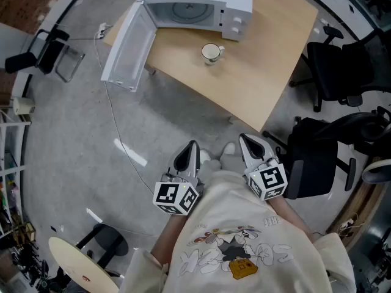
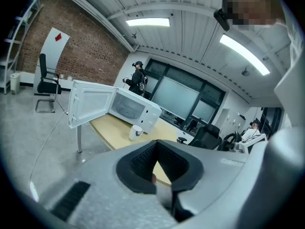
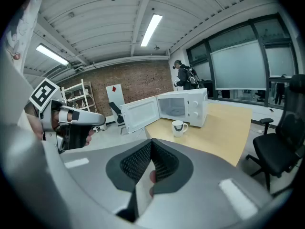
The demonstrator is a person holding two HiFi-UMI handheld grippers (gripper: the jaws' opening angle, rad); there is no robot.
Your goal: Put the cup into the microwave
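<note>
A white cup with a dark rim stands on the wooden table, just in front of the white microwave. The microwave's door hangs wide open to the left. Both grippers are held close to the person's body, far short of the table. My left gripper and right gripper are shut, with nothing between their jaws. The left gripper view shows the cup beyond the shut left gripper. In the right gripper view the cup is ahead of the shut right gripper.
Grey floor lies between me and the table. A cable runs across the floor from the microwave side. Black office chairs stand at the right. A black chair is at the far left.
</note>
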